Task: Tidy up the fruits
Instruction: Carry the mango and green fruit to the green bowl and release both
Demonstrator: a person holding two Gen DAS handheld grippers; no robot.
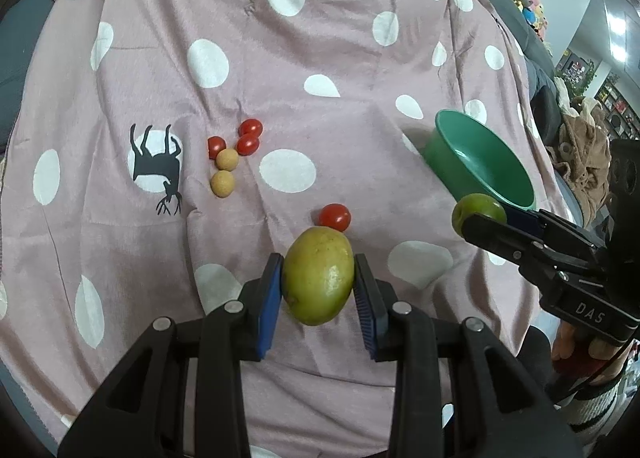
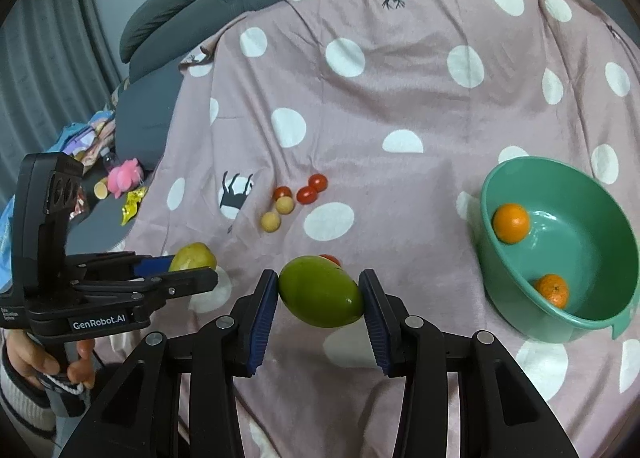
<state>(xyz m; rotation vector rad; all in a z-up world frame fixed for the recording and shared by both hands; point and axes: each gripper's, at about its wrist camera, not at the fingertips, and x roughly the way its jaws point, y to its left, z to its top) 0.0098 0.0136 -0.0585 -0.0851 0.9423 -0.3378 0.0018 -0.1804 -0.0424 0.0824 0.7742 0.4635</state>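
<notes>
My left gripper [image 1: 318, 282] is shut on a yellow-green mango [image 1: 318, 276], held above the pink dotted blanket [image 1: 320, 37]. My right gripper [image 2: 320, 290] is shut on a greener mango [image 2: 320, 292]; it shows at the right in the left wrist view [image 1: 478, 213]. A green bowl [image 2: 592, 322] to the right holds two oranges [image 2: 511, 223]. Three cherry tomatoes [image 1: 248, 137] and two small tan round fruits [image 1: 224, 171] lie in a cluster on the blanket. One more tomato [image 1: 335, 216] lies just beyond the left mango.
The blanket covers a grey sofa [image 2: 168, 33]. Toys and wrappers [image 2: 124, 177] lie off the blanket's left edge. The left gripper [image 2: 188, 270] shows at the left in the right wrist view. Shelves and soft toys [image 1: 524, 1] stand far right.
</notes>
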